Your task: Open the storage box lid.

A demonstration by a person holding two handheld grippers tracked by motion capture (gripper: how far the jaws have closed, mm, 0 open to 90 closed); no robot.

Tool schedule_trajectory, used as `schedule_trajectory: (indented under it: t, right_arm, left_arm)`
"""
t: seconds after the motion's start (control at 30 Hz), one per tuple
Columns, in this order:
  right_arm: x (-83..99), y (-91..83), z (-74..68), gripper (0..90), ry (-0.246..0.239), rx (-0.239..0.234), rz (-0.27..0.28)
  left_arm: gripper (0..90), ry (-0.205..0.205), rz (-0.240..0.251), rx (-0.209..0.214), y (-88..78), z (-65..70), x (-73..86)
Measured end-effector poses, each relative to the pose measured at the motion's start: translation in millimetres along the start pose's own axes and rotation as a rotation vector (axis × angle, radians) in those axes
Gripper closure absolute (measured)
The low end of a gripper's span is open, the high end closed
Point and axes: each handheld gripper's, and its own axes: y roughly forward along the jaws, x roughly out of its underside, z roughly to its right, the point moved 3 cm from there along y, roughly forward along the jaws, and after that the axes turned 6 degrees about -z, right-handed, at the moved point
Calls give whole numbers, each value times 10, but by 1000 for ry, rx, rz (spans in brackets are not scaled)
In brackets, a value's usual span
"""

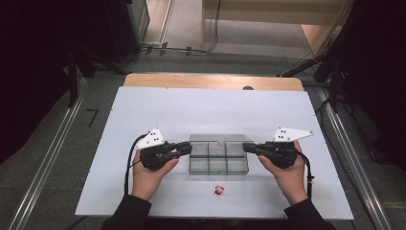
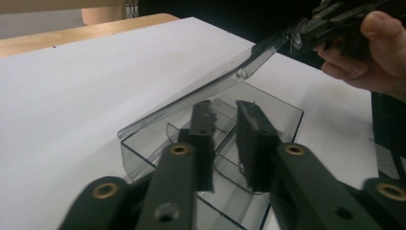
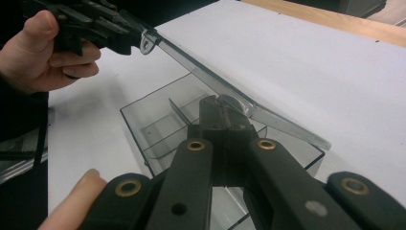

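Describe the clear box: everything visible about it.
The box looks like smoky clear plastic, rectangular, split by dividers into small compartments that look empty. It sits on the white table between the two tongs. Its hinged lid is raised partway, slanting over the tray. The right tongs are shut on the lid's edge, lifting it; the left tongs stand slightly parted over the compartments, with no pad visibly pressing on the box. A small red item lies apart, nearer the person.

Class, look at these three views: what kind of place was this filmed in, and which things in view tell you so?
Probably a lab or recording workspace, not a home: a bare white board serves as the worktop, cables trail across the floor, and metal rails flank the table. The one prop is a clear compartment box.
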Motion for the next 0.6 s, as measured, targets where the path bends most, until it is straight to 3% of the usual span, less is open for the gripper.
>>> schedule_trajectory:
  t: [0.13,0.23,0.37,0.53,0.6]
  right_arm:
    - [-36,1,25,881,-7,4,-5]
    - [-55,0,45,881,-2,7,-1]
    - [-78,-1,68,881,4,8,2]
    - [-126,2,95,881,-2,12,-3]
    - [-145,5,107,881,-2,12,-4]
  left_arm:
    - [441,-14,-10,-39,57,-77,-1]
    - [257,-32,-15,-92,126,-139,-8]
    - [46,-69,3,-116,206,-216,-38]
    - [2,-93,-10,-121,318,-312,-80]
    - [65,-93,-5,-120,351,-342,-80]
